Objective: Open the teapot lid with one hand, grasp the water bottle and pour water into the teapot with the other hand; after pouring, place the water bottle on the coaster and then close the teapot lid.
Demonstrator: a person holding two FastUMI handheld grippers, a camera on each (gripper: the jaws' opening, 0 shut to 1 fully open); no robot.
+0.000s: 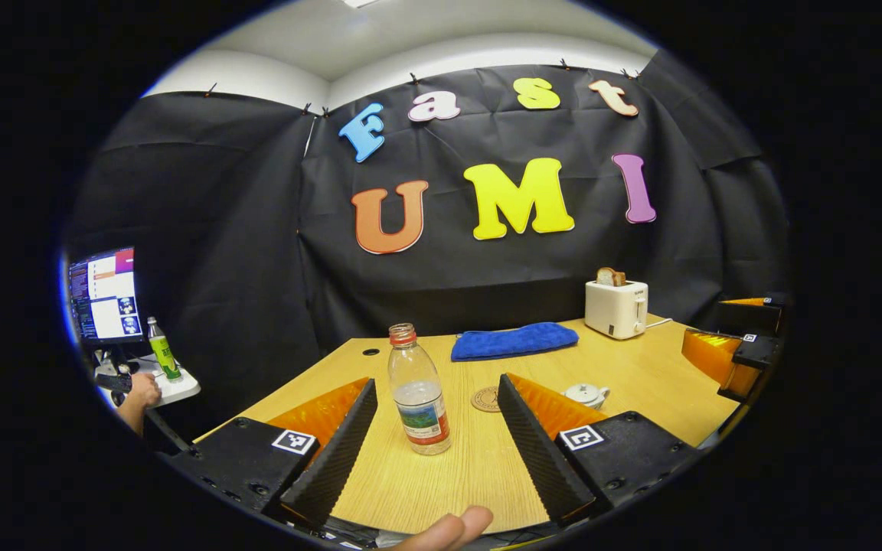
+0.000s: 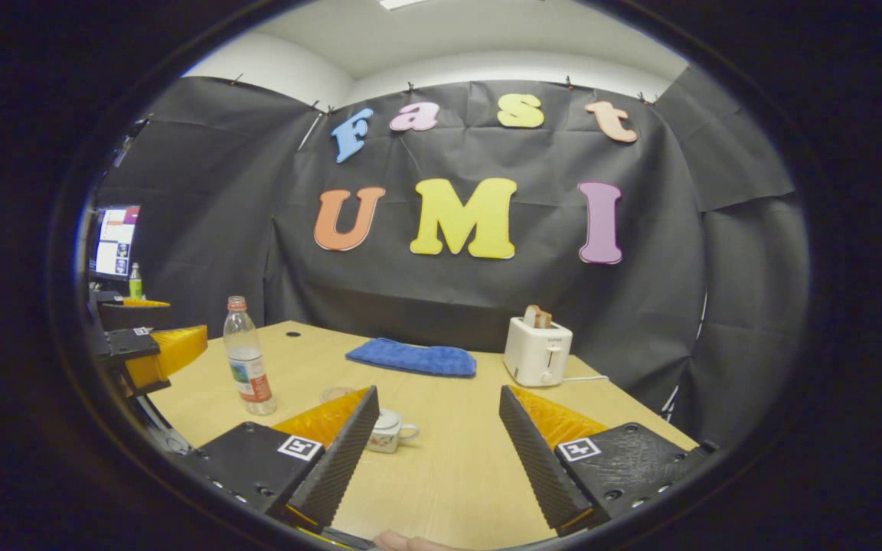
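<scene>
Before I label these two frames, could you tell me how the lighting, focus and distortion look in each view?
Left gripper view: even overhead light, soft shadows, water bottle sharp, fisheye bowing the table edges. Right gripper view: slightly dimmer, teapot and toaster clear, wall curving toward the rim; no strong glare in either.

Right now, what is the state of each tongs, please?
Left tongs: open, holding nothing; the bottle stands between them.
Right tongs: open, holding nothing.

The setting is a recording booth inside a lab or office: black cloth (image 2: 204, 229) hangs clipped around a wooden table (image 2: 456, 467), and a lit monitor (image 1: 104, 295) stands on a side desk (image 1: 177, 389) outside it.
</scene>
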